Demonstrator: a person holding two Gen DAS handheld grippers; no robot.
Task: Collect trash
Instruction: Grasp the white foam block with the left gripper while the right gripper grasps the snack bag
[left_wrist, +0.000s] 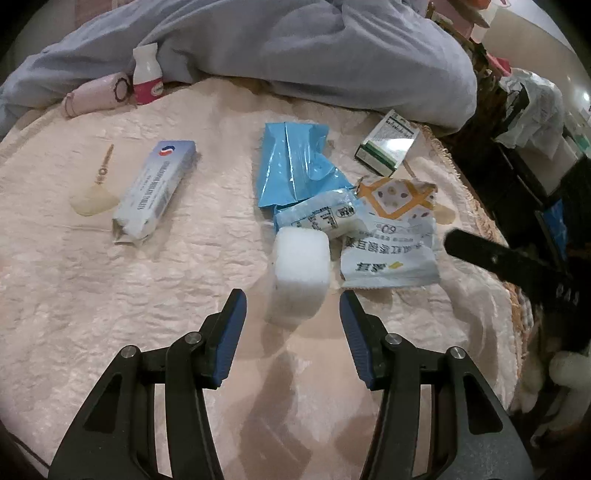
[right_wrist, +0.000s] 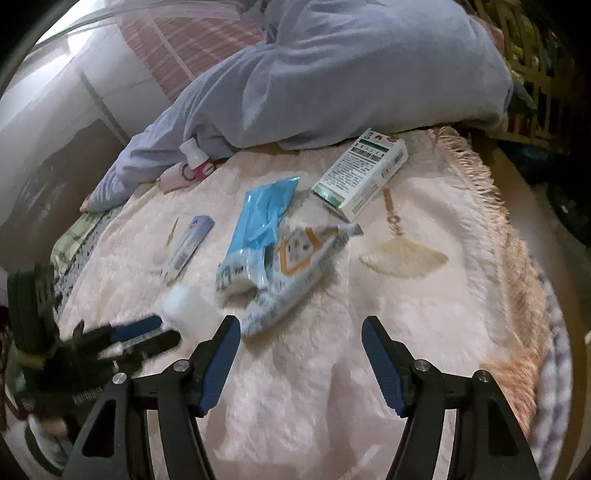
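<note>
Trash lies scattered on a pale pink rug (left_wrist: 110, 295). A white foam block (left_wrist: 299, 273) stands just ahead of my left gripper (left_wrist: 291, 299), its near end between the open fingertips, and neither pad touches it. Behind it lie a small white packet (left_wrist: 317, 216), a crumpled blue wrapper (left_wrist: 291, 162) and a white snack bag with orange print (left_wrist: 395, 229). My right gripper (right_wrist: 301, 321) hovers open and holds nothing, with the snack bag (right_wrist: 291, 273) just beyond its left fingertip. The left gripper (right_wrist: 155, 332) shows blurred beside the foam block (right_wrist: 188, 306).
A long grey-blue carton (left_wrist: 155, 188) lies to the left, a green-and-white box (left_wrist: 388, 144) to the far right. A small red-and-white bottle (left_wrist: 146, 74) and a pink roll (left_wrist: 98, 92) sit against a grey-blue blanket (left_wrist: 295, 44). The rug's fringed edge (right_wrist: 491, 206) runs along the right.
</note>
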